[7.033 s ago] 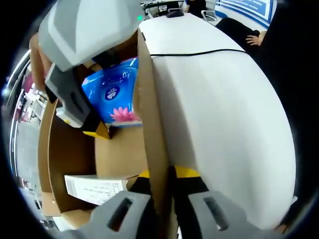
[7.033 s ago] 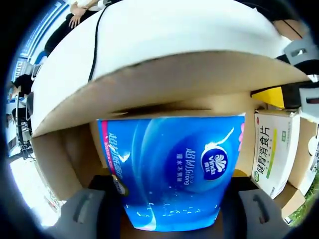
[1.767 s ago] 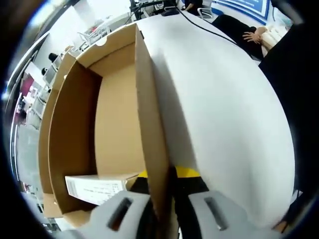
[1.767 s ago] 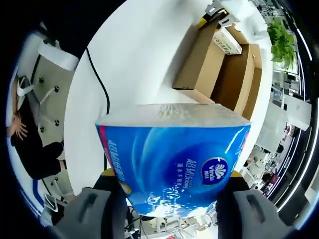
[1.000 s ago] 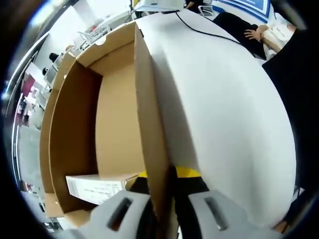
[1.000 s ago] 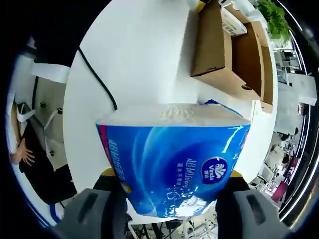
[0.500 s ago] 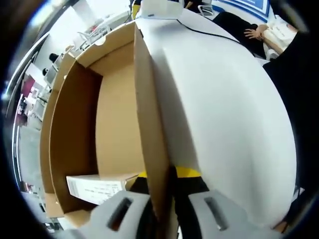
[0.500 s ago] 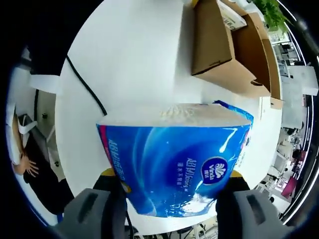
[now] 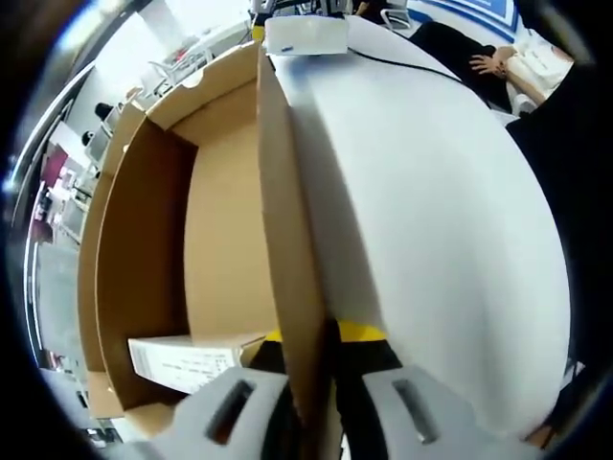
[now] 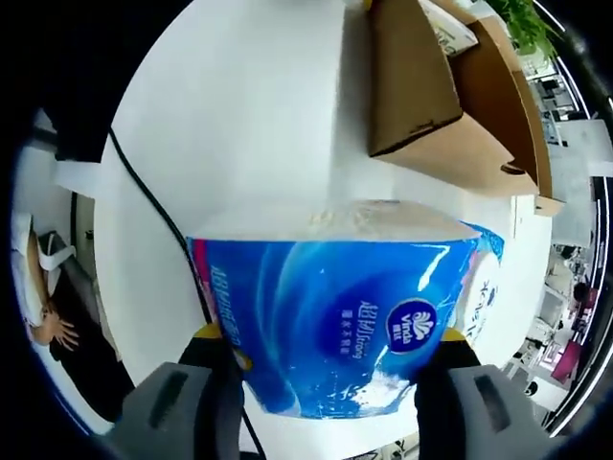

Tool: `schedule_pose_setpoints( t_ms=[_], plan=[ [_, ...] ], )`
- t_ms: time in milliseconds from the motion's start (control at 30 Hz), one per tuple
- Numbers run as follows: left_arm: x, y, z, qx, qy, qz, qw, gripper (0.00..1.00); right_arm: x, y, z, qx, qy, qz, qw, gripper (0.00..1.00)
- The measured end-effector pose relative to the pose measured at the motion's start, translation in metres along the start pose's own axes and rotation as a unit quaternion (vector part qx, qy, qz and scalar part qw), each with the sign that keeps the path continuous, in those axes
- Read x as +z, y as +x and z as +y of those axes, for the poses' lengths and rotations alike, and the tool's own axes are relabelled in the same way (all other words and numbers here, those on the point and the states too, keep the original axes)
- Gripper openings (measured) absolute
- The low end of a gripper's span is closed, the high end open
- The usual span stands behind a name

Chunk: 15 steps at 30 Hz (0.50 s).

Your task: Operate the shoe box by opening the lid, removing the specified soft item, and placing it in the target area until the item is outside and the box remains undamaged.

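A white counter (image 10: 259,125) is seen carrying an open cardboard shoe box (image 10: 431,105), with a black cable (image 10: 158,216) lying across the surface well apart from the box. In the right gripper view, a blue tissue pack (image 10: 330,307) is held clamped in the right gripper (image 10: 330,407), outside the box and above the counter; a potted plant (image 10: 522,19) is visible beyond the box. In the left gripper view, the box wall (image 9: 287,240) is pinched by the left gripper (image 9: 316,407), and a small white carton (image 9: 187,359) lies inside the box near that gripper. A seated person's hand (image 9: 488,65) is noted past the counter's far edge.
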State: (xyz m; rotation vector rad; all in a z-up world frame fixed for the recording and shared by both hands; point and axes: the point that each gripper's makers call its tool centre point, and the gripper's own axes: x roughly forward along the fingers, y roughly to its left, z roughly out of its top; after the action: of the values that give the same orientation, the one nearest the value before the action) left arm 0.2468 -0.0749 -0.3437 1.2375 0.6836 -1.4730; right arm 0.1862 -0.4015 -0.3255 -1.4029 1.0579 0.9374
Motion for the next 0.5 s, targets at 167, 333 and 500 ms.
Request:
schedule_pose_setpoints(
  t_ms=[167,333,500],
  plan=[
    [0.001,0.000,-0.002,-0.004,0.004,-0.001,1.0000,0.06,0.000,0.003,-0.002,-0.001,0.004,-0.004,1.0000,0.72],
    [0.001,0.000,-0.003,-0.003,0.005,0.000,1.0000,0.06,0.003,0.007,-0.002,0.001,0.000,-0.006,1.0000,0.72],
    [0.001,0.000,-0.002,-0.003,0.006,0.000,1.0000,0.06,0.008,0.011,-0.003,0.004,0.005,-0.013,0.9999,0.72]
  ],
)
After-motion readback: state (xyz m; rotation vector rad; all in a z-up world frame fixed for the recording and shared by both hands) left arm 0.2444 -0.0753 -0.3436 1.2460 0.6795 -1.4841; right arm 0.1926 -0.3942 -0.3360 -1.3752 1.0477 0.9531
